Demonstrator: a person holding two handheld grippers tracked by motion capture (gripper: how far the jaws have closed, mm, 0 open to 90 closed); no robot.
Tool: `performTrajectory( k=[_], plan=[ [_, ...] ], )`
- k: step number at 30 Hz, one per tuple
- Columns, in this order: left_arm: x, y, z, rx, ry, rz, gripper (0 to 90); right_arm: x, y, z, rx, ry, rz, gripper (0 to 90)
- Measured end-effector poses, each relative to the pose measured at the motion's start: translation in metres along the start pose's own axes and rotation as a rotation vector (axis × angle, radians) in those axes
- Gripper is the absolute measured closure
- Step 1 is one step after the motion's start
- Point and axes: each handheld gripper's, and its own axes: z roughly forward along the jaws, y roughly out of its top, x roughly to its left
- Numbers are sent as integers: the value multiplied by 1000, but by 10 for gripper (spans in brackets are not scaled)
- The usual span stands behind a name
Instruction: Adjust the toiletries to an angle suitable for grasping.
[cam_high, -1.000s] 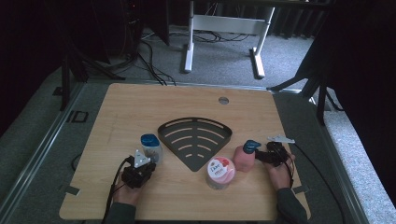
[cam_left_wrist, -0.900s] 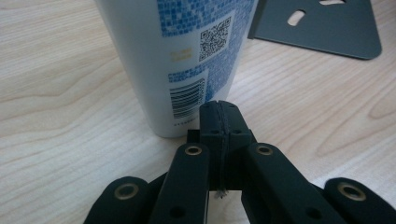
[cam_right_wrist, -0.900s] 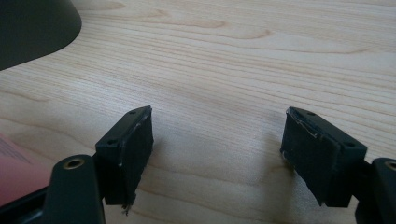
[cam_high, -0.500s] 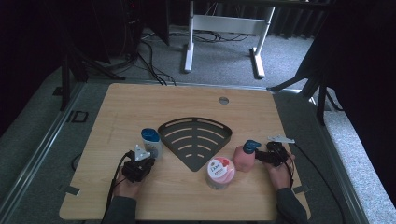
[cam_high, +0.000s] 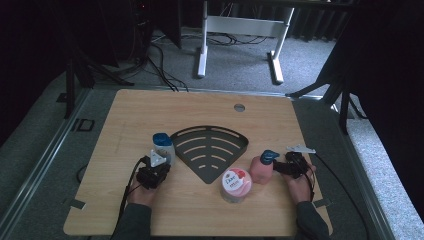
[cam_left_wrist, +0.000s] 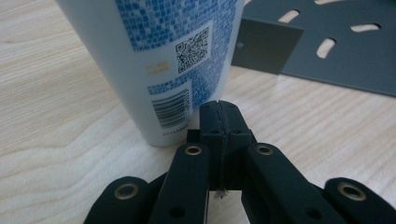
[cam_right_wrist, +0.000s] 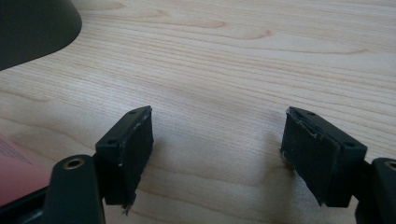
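Observation:
A white bottle (cam_high: 163, 145) with a blue cap stands upright left of the dark fan-shaped tray (cam_high: 210, 148). My left gripper (cam_high: 157, 168) sits just in front of the bottle. In the left gripper view the gripper (cam_left_wrist: 219, 113) is shut with nothing in it, and its tips are beside the foot of the bottle (cam_left_wrist: 168, 56), which shows a blue pattern, a barcode and a QR code. A pink bottle (cam_high: 261, 168) with a blue cap stands right of the tray. My right gripper (cam_high: 286, 168) rests beside it. That gripper (cam_right_wrist: 219, 140) is open over bare wood.
A round pink and white tub (cam_high: 236, 184) stands near the table's front edge, between the tray and the pink bottle. The tray's wall (cam_left_wrist: 266, 46) lies just right of the white bottle. A small round hole (cam_high: 239, 107) marks the far side of the table.
My left gripper has crept forward, closer to the white bottle. The right gripper and both bottles have stayed where they were.

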Motion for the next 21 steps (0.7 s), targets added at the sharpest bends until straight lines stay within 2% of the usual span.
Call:
performTrajectory(
  k=[21],
  plan=[
    [13,16,19,-7,19,-45,898,0,0,1,0,-1,-1,248]
  ],
)
